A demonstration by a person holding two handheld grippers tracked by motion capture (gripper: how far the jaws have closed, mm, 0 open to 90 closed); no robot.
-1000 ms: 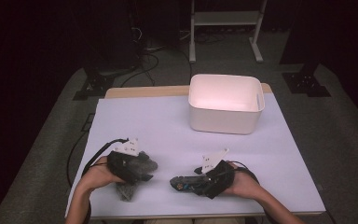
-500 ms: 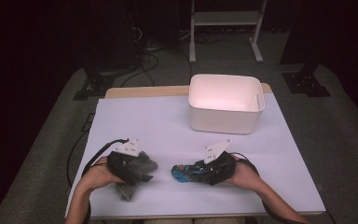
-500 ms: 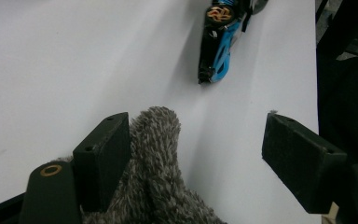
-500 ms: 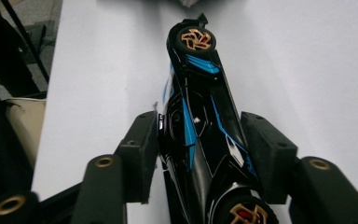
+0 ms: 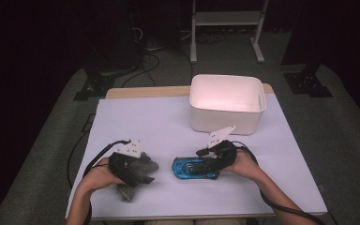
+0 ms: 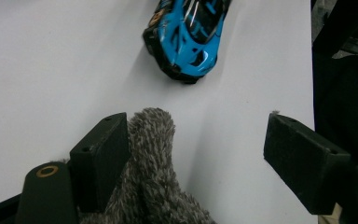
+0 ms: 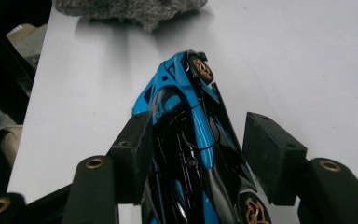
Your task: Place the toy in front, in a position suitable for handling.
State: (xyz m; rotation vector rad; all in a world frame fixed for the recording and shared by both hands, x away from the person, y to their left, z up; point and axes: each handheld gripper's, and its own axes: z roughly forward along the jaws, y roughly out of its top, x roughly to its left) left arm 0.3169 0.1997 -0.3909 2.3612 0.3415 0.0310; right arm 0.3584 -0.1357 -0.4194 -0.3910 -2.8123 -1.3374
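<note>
A blue and black toy car (image 5: 192, 168) lies near the table's front edge, tipped on its side in the right gripper view (image 7: 186, 121), gold wheels showing. My right gripper (image 5: 206, 164) comes at it from the right. Its jaws have just been closing and now press on the car between them (image 7: 198, 135). To the left, my left gripper (image 5: 146, 171) stands open over a grey fuzzy cloth (image 5: 127, 192). In the left gripper view the cloth (image 6: 154, 154) rests against one jaw, and the other jaw stands well apart from it (image 6: 196, 135). The car's nose (image 6: 186, 37) shows beyond.
A white plastic bin (image 5: 225, 117) stands at the back right of the white table sheet (image 5: 145, 122). Cables trail from both grippers off the front edge. Dark floor, stands and a metal frame (image 5: 225, 18) lie behind the table.
The right gripper has taken hold of the blue car and shifted it a little to the right and away from the front edge. The left gripper and grey cloth have stayed put.
</note>
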